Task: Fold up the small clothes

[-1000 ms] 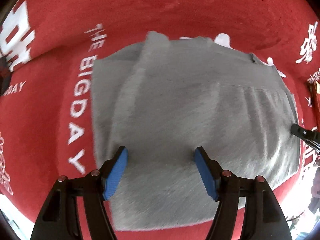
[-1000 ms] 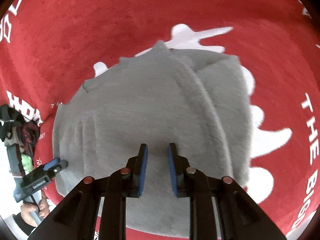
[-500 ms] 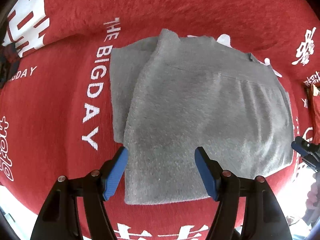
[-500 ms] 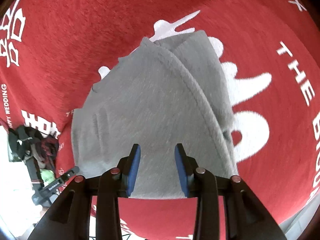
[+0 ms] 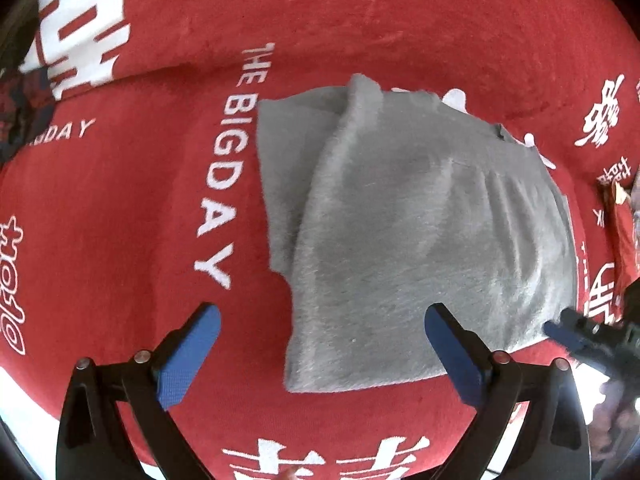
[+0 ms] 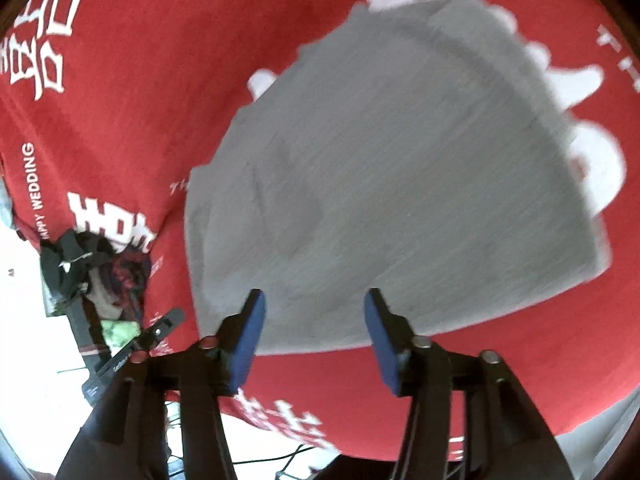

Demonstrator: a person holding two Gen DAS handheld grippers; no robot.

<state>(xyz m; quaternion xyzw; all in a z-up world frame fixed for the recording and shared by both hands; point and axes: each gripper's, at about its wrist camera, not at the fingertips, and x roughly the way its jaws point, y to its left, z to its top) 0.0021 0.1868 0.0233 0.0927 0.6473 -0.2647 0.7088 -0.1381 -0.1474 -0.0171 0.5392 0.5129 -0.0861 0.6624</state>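
Garment: grey, fleecy, folded, lying flat on red cloth printed with white lettering. Left gripper stands over the near edge, jaws wide apart, holding nothing. Right gripper, jaws apart and empty, sits over the near hem. Dark clothes pile lies at the cloth's edge.

The left gripper has black, angular plastic fingers, each faced inside with a textured blue pad and dotted with small silver and reddish screw heads. The right gripper is built alike: black arms, dark blue pads, round screws.
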